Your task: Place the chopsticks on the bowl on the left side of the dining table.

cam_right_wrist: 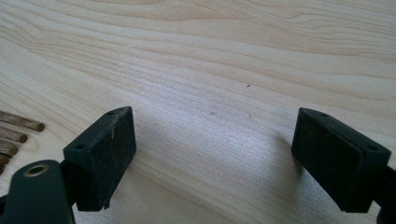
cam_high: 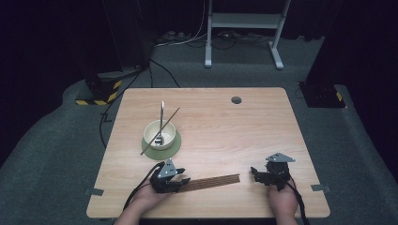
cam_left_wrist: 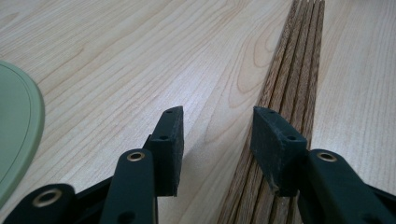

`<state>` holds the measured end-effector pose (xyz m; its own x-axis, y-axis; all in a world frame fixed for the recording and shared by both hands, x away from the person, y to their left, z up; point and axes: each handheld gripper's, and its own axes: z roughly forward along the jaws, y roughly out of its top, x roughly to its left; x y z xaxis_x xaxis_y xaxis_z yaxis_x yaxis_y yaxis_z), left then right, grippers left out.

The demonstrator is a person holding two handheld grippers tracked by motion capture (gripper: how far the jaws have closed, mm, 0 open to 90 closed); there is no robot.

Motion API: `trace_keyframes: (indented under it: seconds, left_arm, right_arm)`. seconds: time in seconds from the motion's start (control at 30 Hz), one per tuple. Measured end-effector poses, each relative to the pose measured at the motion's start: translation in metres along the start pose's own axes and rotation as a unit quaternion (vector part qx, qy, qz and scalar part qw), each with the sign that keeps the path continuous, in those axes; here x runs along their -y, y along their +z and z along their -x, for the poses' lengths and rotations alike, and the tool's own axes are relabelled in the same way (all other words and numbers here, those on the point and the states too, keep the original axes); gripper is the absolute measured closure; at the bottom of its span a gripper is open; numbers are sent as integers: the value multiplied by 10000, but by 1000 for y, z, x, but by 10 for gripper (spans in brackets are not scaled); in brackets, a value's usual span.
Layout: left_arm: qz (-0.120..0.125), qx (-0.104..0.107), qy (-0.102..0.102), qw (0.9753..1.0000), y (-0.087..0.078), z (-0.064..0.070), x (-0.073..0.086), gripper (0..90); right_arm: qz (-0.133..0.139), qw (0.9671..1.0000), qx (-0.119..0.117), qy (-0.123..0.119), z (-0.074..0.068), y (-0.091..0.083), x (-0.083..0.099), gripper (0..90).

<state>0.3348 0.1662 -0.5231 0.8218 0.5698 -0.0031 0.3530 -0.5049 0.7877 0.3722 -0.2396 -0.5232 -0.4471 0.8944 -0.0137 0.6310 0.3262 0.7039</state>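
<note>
Wooden counter [cam_high: 225, 126] — left claw [cam_left_wrist: 217, 135] spread, one jaw over the chopsticks [cam_left_wrist: 294, 70]; right claw [cam_right_wrist: 212, 154] spread wide, chopstick tips just beside it.

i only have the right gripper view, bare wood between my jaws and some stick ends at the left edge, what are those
Observer: Those are the ends of a row of brown wooden chopsticks lying flat side by side on the light wooden table.
Operator: where's the left tool
Observer: The left tool is open at the other end of that row, one jaw over the sticks, the other over bare table.
Operator: anything else on the table
Observer: A white round bowl on a pale green saucer, behind the left tool, with one brown chopstick and a metal utensil leaning in it.
</note>
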Motion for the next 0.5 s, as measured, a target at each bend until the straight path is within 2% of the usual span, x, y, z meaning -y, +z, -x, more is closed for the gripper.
trace_keyframes:
  seconds: [0.3,0.5]
  left_arm:
    - [14,-41,-37,10000,0,-1,0,564]
    - [-58,-244,-182,9995,2,-2,0,598]
  right_arm:
    - [-5,10000,-5,18,0,0,0,135]
    - [-5,10000,-5,16,-1,0,0,135]
